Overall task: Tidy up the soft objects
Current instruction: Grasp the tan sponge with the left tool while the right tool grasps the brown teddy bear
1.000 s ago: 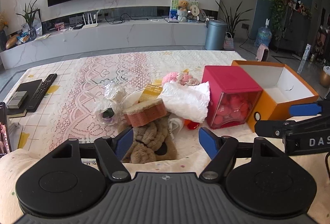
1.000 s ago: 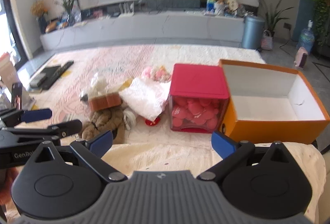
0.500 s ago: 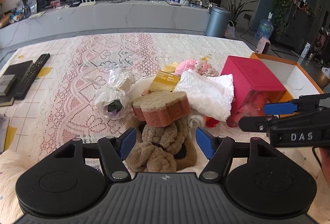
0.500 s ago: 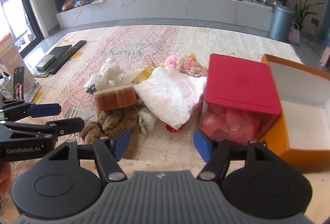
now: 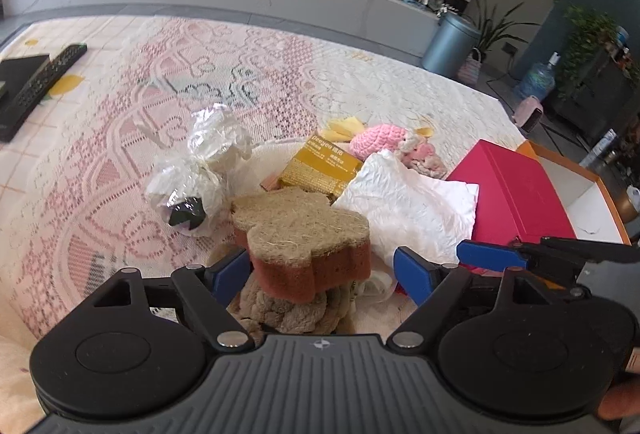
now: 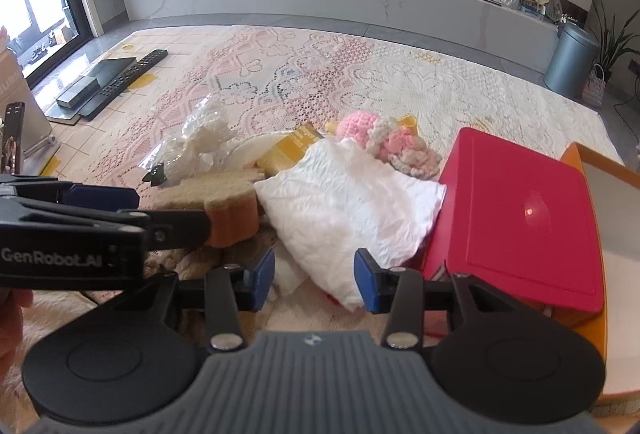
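A pile of soft things lies on the lace tablecloth. A flower-shaped brown and red sponge [image 5: 304,234] rests on a brown knitted plush [image 5: 288,310]. My left gripper [image 5: 320,270] is open, its blue pads on either side of the sponge. A crumpled white cloth [image 6: 348,198] lies to the right; my right gripper [image 6: 314,280] is open around its near edge. A pink crochet toy [image 6: 384,142] lies behind it. The sponge also shows in the right wrist view [image 6: 224,206].
A red-lidded clear box [image 6: 520,218] and an open orange box [image 5: 580,186] stand on the right. A yellow packet [image 5: 320,166] and a crinkled plastic bag [image 5: 200,166] lie in the pile. A remote [image 6: 132,72] lies far left.
Both grippers have moved forward and down into the pile. The left now straddles the sponge, and the right has narrowed around the white cloth's edge.
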